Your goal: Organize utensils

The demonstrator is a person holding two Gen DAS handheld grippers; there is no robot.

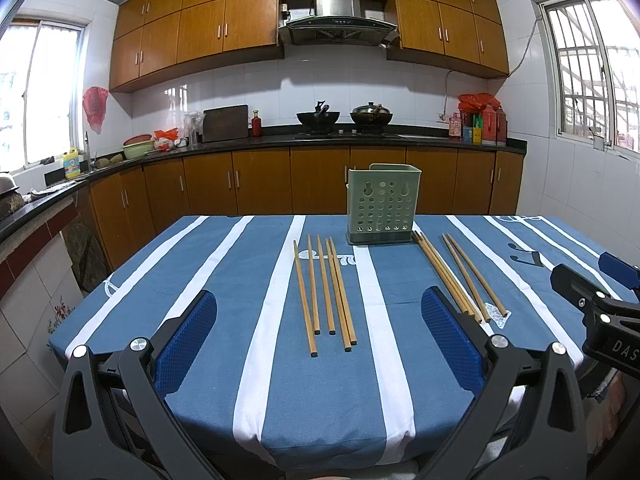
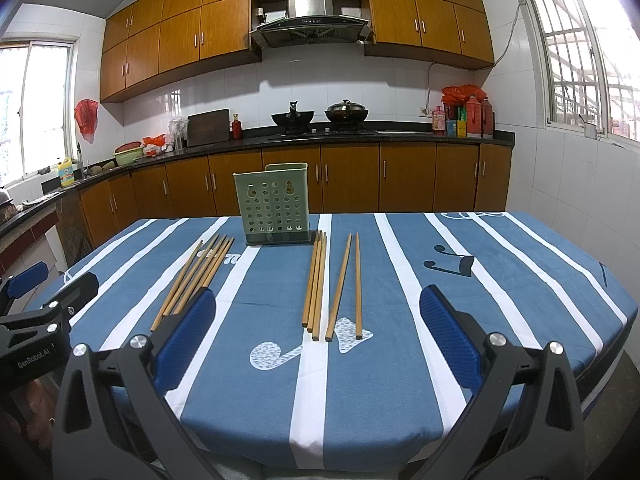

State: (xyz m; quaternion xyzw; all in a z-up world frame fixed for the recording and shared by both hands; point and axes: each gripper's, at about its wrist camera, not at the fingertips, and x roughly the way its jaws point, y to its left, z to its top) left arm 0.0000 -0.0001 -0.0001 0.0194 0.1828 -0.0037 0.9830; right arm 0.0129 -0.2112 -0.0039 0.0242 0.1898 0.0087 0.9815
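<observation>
**Both tongs wide and empty, chopsticks waiting on the cloth**

Tongs first, from the left: the left tongs (image 1: pixel 318 340) hover low over the near edge of the surface (image 1: pixel 224 420), spread as wide as they go, nothing between the blue pads. Directly ahead of them lies the left bunch of chopsticks (image 1: pixel 326 292), five sticks side by side and nearly parallel, blunt ends toward the camera, the two on the right touching. Further back, at the middle of the surface, stands the green perforated holder (image 1: pixel 380 208), upright, its top open. To its right lies the right bunch of chopsticks (image 2: pixel 334 286): three pressed tight together, then two a little apart that splay toward the near end. The right tongs (image 2: pixel 318 340) sit before this bunch, likewise fully spread and holding nothing.

As I judge it, no stick has gone into the holder yet, so the step in hand is the first pick. To do it well, each pair of tongs should work its own bunch, come down across the sticks rather than along them, and close near the middle of the length so that a stick does not tip. Touching sticks will likely lift together; taking the lone outer stick first looks safer. The holder seems light, so sticks are best lowered in from straight above, not pushed against its wall
</observation>
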